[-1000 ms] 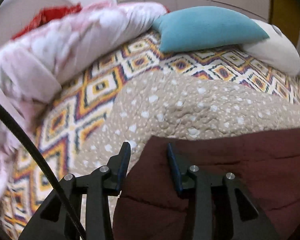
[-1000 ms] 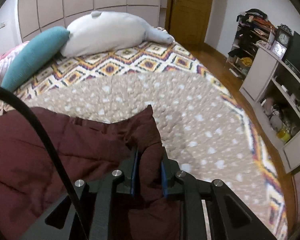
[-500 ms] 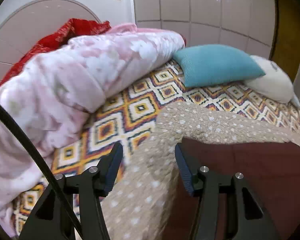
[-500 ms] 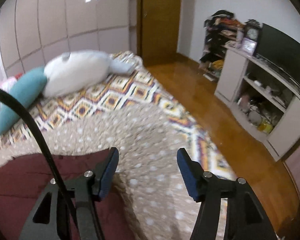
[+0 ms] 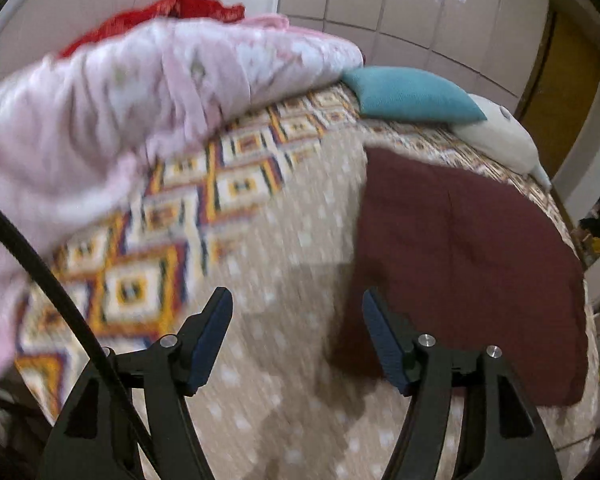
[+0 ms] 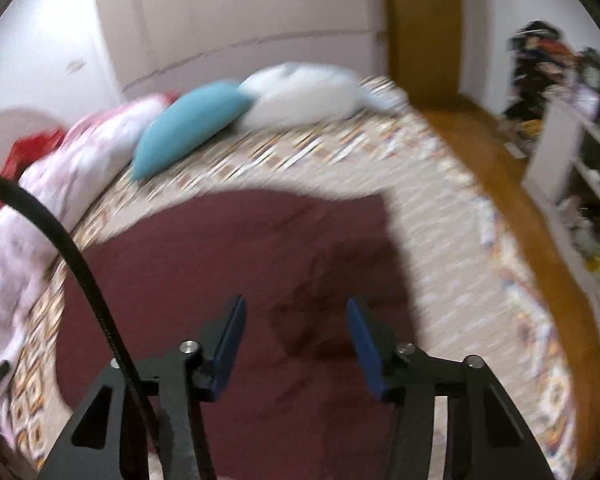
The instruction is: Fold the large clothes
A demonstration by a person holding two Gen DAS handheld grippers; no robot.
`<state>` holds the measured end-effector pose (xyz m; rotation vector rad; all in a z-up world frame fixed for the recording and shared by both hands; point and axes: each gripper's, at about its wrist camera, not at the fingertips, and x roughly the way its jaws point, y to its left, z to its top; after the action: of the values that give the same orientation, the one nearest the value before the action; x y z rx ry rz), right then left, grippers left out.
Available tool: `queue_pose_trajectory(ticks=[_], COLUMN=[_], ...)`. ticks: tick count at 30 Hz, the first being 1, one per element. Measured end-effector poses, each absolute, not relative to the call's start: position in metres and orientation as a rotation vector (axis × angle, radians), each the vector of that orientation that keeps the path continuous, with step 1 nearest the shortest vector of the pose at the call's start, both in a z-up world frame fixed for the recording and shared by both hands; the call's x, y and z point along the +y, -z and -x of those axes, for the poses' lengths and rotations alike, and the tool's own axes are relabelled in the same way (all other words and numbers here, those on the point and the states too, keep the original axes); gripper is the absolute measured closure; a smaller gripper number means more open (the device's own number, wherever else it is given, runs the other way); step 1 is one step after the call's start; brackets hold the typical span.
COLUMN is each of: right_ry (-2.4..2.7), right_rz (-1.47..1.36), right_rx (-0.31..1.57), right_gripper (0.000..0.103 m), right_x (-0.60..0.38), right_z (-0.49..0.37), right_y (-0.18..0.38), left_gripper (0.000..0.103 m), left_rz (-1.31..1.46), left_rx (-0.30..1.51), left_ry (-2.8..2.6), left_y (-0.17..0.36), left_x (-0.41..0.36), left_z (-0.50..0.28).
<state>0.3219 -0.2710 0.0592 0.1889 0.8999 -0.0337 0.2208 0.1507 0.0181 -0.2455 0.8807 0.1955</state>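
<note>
The maroon garment (image 5: 468, 264) lies flat on the dotted blanket (image 5: 284, 240), beneath the spread, empty right gripper (image 6: 296, 332) and right of the spread left gripper (image 5: 296, 332).

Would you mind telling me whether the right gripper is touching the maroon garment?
Apart. The right wrist view shows the right gripper with its jaws wide open and empty, above the maroon garment lying flat on the bed.

Motion blur smears both views. The bedspread (image 5: 236, 184) pattern is soft, its near corner cut off by the frame. The garment (image 6: 236, 264) runs out of the bottom edge behind the right gripper (image 6: 296, 332). Items on the shelf (image 6: 580, 184) are too blurred to identify. The quilt (image 5: 100, 112) hides most of a red cloth (image 5: 172, 10).
</note>
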Motion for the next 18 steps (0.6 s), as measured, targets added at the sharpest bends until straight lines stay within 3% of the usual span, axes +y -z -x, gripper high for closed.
queue_pose_trajectory(ticks=[3, 5, 14, 18], right_ry=[-0.082, -0.152, 0.011, 0.121], right_rz=[-0.176, -0.165, 0.027, 0.126], right_rx=[0.978, 1.017, 1.059, 1.030], right_gripper=[0.068, 0.070, 0.069, 0.066], right_x=[-0.217, -0.180, -0.099, -0.087], right_z=[-0.334, -0.350, -0.448, -0.468], right_y=[-0.034, -0.013, 0.046, 0.034], left_gripper=[0.036, 0.036, 0.036, 0.036], left_rz=[0.275, 0.247, 0.267, 0.294], left_rx=[0.892, 0.892, 0.876, 0.875], left_ry=[-0.191, -0.195, -0.205, -0.243], left_y=[0.016, 0.035, 0.057, 0.058], left_x=[0.141, 0.134, 0.159, 0.176], left_z=[-0.208, -0.209, -0.216, -0.221])
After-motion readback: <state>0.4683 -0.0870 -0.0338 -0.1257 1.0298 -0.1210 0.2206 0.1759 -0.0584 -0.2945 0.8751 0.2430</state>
